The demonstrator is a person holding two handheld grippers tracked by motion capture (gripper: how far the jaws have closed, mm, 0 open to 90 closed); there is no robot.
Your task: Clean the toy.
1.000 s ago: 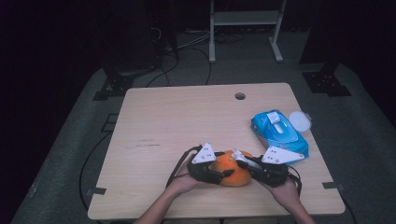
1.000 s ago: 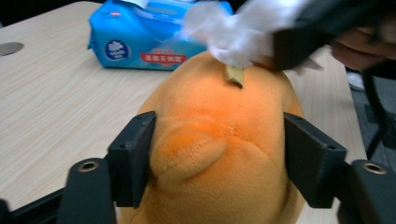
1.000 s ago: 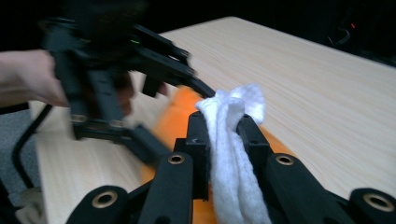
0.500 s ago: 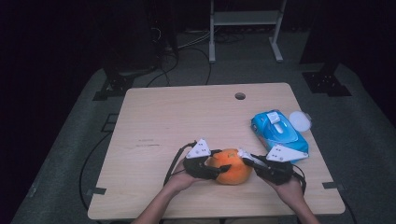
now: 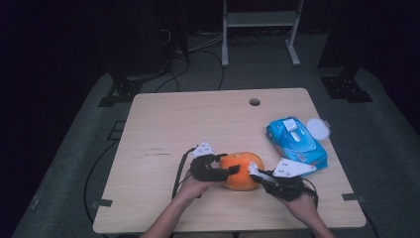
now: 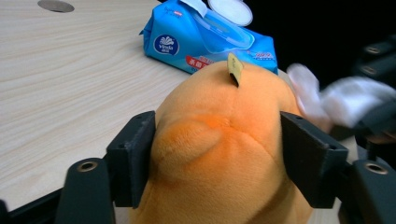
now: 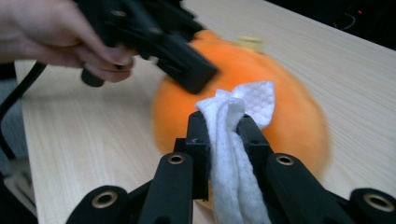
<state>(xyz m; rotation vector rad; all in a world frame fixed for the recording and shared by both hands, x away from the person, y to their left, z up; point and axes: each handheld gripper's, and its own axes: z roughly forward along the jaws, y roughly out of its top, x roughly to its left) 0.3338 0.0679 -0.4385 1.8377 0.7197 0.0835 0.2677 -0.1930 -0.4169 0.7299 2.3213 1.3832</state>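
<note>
An orange plush toy (image 5: 241, 171) sits near the table's front edge. My left gripper (image 5: 232, 170) reaches it from the left. Its jaws (image 6: 217, 144) have just been opening, but both pads still press the plush (image 6: 219, 116) between them. My right gripper (image 5: 253, 171) comes from the right, shut on a folded white wipe (image 7: 233, 112). The wipe's tip rests against the toy's side (image 7: 289, 93). The wipe (image 6: 327, 95) appears blurred in the left gripper view. The left gripper (image 7: 187, 70) and the hand (image 7: 46, 28) holding it show in the right gripper view.
A blue pack of wet wipes (image 5: 296, 141) lies right of the toy with its flap open, and a round white lid (image 5: 317, 128) sits beside it. The table (image 5: 163, 134) has a cable hole (image 5: 254, 102) near its far edge. Cables trail off the front left.
Both hands stay at the plush. The left gripper has shifted a little along the toy's left side, and the wipe has slid slightly across its right side.
</note>
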